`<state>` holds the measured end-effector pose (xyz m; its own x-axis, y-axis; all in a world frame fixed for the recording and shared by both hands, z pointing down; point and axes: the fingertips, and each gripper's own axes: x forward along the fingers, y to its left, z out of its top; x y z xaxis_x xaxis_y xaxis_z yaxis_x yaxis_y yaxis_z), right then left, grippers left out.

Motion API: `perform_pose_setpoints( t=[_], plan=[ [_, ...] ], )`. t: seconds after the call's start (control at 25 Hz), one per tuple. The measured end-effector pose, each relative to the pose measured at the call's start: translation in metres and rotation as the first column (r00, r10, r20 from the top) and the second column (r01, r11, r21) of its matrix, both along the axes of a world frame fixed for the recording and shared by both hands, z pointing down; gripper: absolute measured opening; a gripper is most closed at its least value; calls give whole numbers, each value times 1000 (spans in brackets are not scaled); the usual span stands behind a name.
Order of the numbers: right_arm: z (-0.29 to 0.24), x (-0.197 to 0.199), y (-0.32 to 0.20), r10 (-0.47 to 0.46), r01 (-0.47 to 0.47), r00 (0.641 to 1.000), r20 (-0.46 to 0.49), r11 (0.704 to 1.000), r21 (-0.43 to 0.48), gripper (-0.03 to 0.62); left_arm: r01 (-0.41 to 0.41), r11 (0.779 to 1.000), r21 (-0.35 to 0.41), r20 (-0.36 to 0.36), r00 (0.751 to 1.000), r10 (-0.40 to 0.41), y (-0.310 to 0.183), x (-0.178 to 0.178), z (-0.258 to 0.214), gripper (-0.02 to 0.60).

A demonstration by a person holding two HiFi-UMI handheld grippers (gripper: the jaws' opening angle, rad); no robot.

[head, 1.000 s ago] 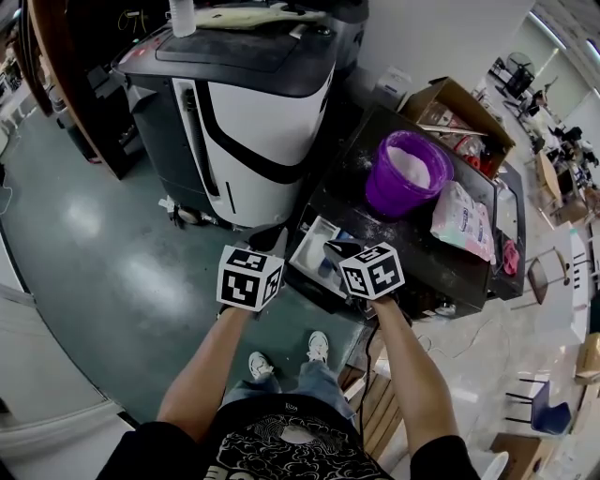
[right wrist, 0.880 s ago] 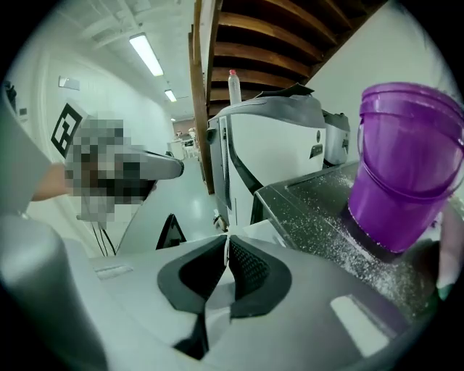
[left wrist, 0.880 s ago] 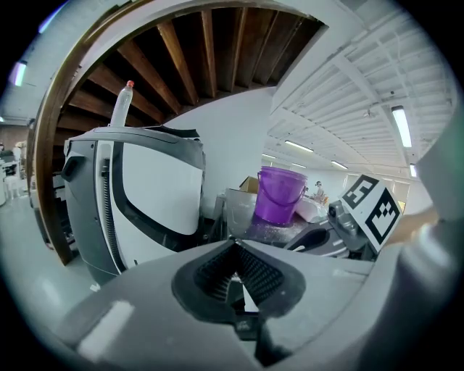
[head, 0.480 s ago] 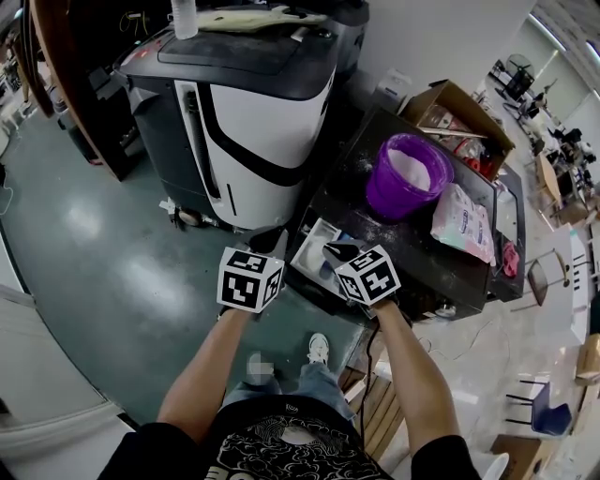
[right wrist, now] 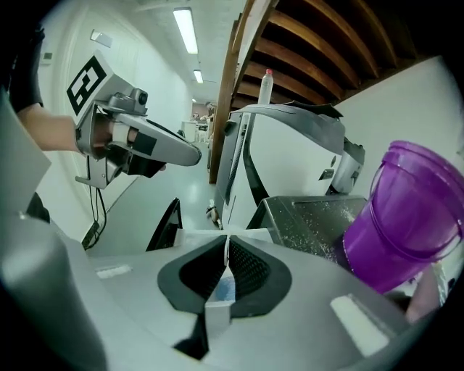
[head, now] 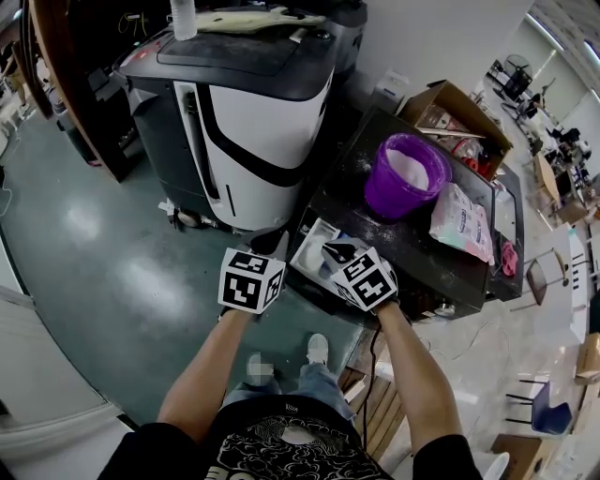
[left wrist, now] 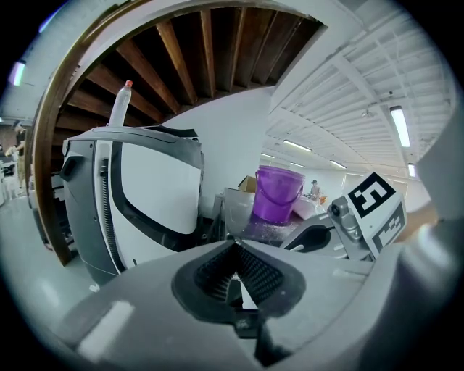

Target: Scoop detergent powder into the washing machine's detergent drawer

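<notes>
Pinched scoop (right wrist: 217,308) in right tool (right wrist: 226,243), drawer (head: 307,251) just below; left tool (left wrist: 233,246) pressed together, empty; risked spilling by tilting.

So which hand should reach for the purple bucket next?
Probably right. The purple bucket stands to the person's right, nearer the right gripper; the left gripper is left of the drawer, farther off.

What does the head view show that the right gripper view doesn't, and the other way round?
Head view only: the cardboard box, the person's shoe and the right gripper from outside, marker cube included. Right gripper view only: that gripper's jaws together, and wooden beams overhead. Both: the purple bucket, the white-and-black machine with a bottle on top, and the left gripper.
</notes>
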<state>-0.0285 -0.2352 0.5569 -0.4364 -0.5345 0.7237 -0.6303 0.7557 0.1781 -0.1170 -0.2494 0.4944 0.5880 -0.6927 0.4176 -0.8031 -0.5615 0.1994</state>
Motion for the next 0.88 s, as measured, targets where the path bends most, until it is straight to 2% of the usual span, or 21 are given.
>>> perform_pose_setpoints(
  t=[0.48, 0.88],
  plan=[
    [-12, 4, -4, -77, 82, 994, -81, 995, 63, 34, 7, 1000, -2, 3, 1000, -7, 1, -8, 0, 0],
    [-14, 0, -1, -142, 170, 974, -179, 974, 153, 34, 2, 1000, 4, 2, 1000, -2, 1, -7, -2, 0]
  ],
)
